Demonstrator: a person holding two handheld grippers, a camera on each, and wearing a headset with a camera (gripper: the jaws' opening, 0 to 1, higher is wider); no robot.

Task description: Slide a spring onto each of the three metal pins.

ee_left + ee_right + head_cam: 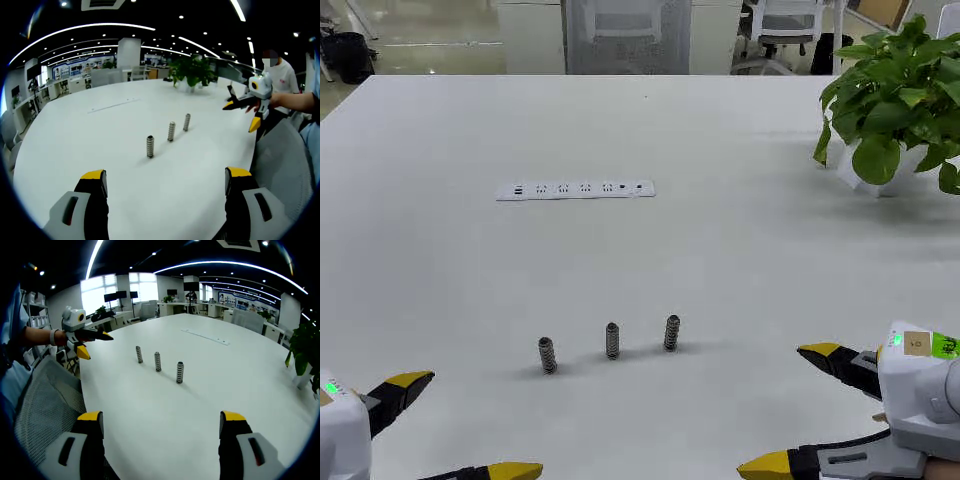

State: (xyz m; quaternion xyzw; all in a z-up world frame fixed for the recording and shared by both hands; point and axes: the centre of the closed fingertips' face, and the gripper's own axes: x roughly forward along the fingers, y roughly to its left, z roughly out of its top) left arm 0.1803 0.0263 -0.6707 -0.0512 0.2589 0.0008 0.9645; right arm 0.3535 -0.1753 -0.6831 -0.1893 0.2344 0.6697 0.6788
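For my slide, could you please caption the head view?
Three upright springs in a row; left gripper and right gripper open nearby.

Bright and evenly lit from overhead in the head view, with a pale sheen on the white table [740, 260] toward its far edge. Throws short, soft shadows beside the bases of the three springs [612, 340] and a faint grey patch under the plant [895, 100]. Sharp across the middle of the frame. Bends hard at the edges in both gripper views, pulling the ceiling light strips [100, 24] into long arcs and rounding the table's rim. Blows out to white at the windows [122, 287] in the right gripper view. Dim across the ceiling in both, with small lamps glinting.
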